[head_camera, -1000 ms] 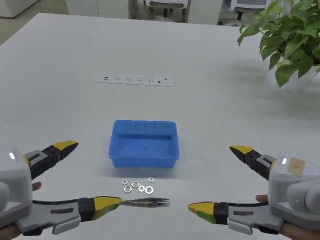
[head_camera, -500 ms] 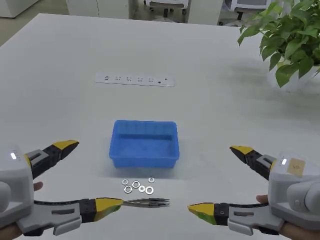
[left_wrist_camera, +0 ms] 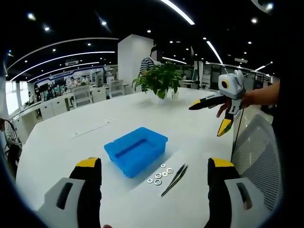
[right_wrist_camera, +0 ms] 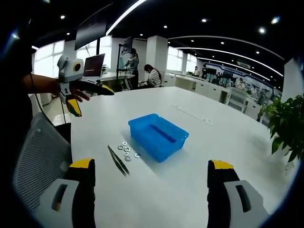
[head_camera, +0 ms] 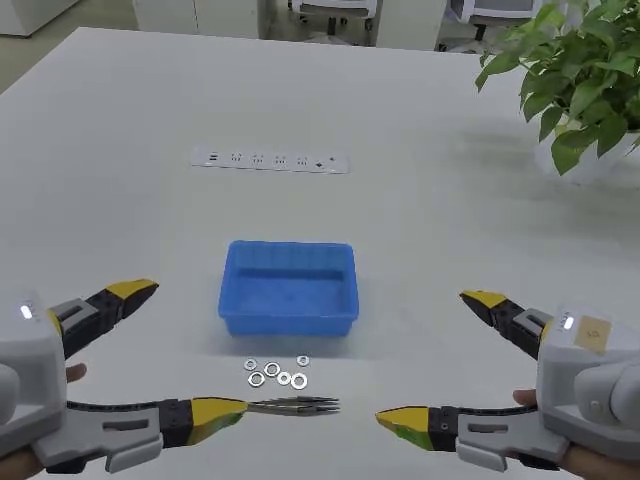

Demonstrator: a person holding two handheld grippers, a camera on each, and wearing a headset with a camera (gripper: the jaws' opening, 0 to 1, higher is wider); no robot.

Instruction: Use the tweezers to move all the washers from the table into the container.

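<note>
We see one blue container (head_camera: 288, 285) standing in the middle of the white table (head_camera: 450, 220), and its inside is bare, with no washer in it. The washers (head_camera: 276, 373) lie on the table in a small cluster just near of the container; we count six of them. One pair of tweezers (head_camera: 295, 404) lies flat on the table just near of the washers, apart from them.

The left gripper (head_camera: 192, 347) has its jaws spread wide and grips nothing. The right gripper (head_camera: 423, 356) is also spread wide and without load. In the head view the near jaw tip of the left gripper lines up with the left end of the tweezers. The right gripper view shows this gripper held up in the air, away from them.

Compared with one second ago, we find no change: container, washers, tweezers and both grippers are at the same places.

Far on the table lies one power strip (head_camera: 270, 159), and at the far right stands one plant (head_camera: 575, 70).
</note>
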